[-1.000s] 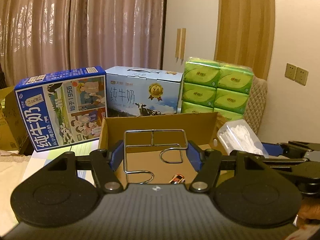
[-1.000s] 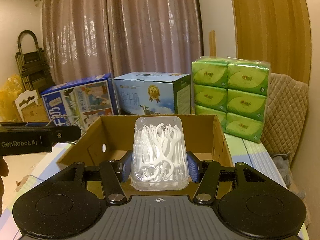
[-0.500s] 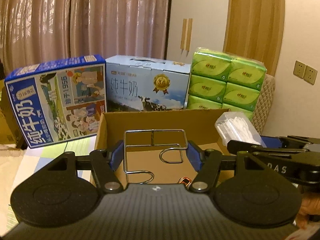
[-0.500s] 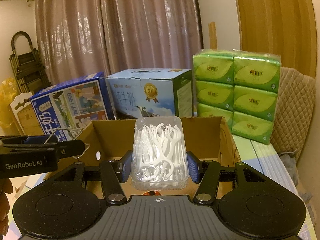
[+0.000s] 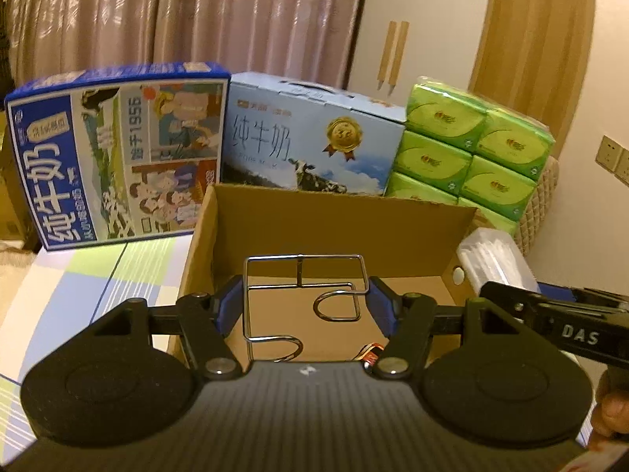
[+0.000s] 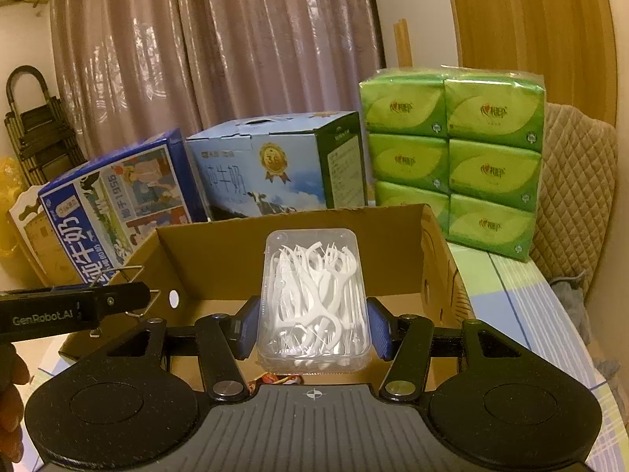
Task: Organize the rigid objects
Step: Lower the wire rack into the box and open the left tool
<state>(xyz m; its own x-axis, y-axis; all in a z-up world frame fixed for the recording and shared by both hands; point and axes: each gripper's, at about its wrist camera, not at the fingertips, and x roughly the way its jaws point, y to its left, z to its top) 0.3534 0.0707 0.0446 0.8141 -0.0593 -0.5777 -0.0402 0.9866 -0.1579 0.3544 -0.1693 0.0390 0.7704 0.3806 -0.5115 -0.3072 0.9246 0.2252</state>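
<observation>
We held both loads above the cardboard box: left tongs clamped the wire rack, right tongs the floss-pick case. Next, we judged, lowering and releasing inside.

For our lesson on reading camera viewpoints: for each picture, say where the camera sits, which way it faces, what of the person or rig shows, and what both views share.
Left wrist view: sits on the left hand-held gripper, facing forward over the cardboard box; its fingers clamp a wire rack; the right hand-held gripper shows at right.
Right wrist view: sits on the right hand-held gripper, facing the same box; it clamps a floss pick case; the left one enters at left.
Shared: box, two milk cartons, green tissue pack, curtain.
</observation>
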